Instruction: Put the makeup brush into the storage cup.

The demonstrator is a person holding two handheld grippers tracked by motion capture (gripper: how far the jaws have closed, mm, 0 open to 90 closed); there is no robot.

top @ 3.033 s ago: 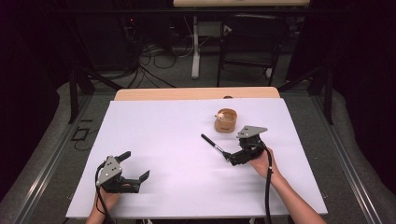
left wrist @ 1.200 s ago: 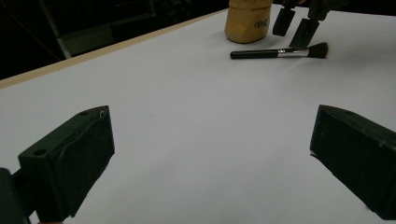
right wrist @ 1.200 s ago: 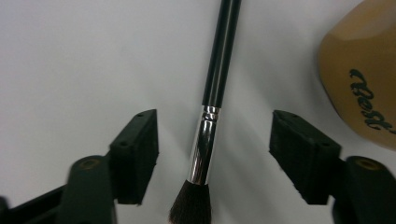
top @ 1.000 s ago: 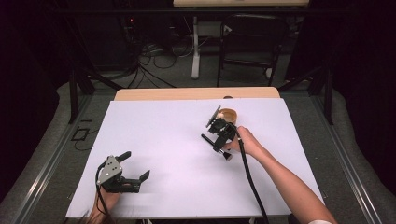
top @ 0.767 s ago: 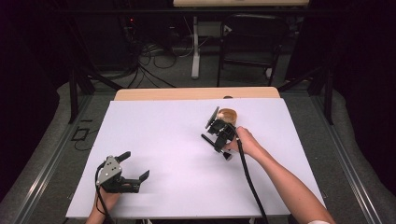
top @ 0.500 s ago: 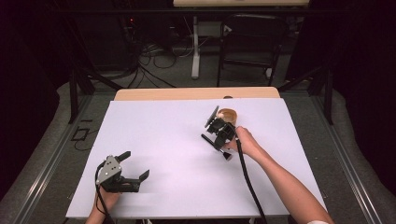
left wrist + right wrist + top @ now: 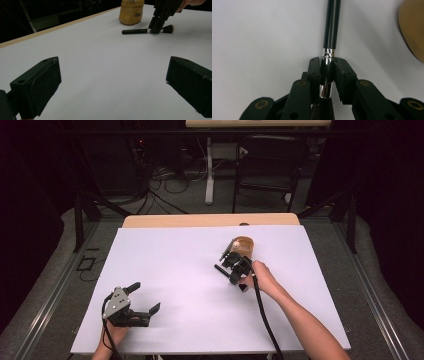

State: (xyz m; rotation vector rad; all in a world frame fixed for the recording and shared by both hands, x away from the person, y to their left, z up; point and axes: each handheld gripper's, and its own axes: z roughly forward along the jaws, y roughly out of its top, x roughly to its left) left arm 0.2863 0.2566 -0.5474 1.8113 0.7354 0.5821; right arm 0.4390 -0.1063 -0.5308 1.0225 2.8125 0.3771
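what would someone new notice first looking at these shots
Most striking is the right gripper, its jaws shut on the silver ferrule of a black makeup brush lying on the white table right of centre. Just beyond the brush stands a tan wooden cup. The left gripper rests open at the near left corner, with nothing between its jaws.

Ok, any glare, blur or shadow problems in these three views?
High view: even light, dark surroundings. Left gripper view: the near left tool soft, the brush sharper. Right gripper view: glare on the brush's metal ferrule inside the right tool.
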